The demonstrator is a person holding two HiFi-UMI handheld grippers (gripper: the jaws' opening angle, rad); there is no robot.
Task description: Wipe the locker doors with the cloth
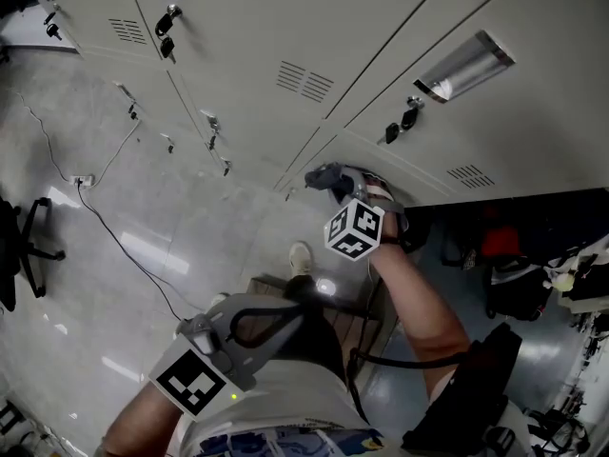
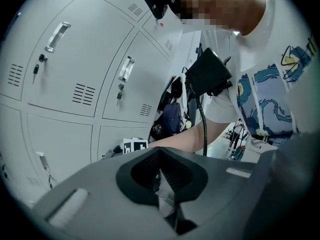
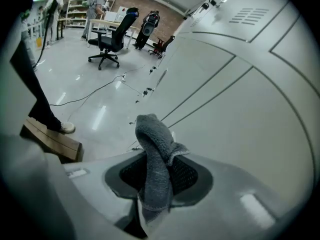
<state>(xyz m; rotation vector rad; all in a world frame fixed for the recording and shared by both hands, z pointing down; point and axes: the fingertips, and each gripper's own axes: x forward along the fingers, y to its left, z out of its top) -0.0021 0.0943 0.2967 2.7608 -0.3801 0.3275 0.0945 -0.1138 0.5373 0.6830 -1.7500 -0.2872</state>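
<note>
Grey cloth point(image 3: 155, 159) held near the locker doors point(image 3: 240, 109)
Judged soft, light, limp. Right tool point(image 3: 157, 176) is clamped on its bunched middle, a sound hold; left tool point(image 2: 162, 184) is closed, empty.

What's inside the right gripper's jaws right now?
The grey cloth, clamped, folded end sticking out toward the locker door. Its lower end is hidden inside the right gripper.

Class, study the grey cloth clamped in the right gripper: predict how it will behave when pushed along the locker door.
Probably floppy: the cloth folds and curls over itself beyond the right gripper. Likely light, as a narrow pinch holds it up. Its fuzzy pile should drag rather than slip on the smooth locker door.
</note>
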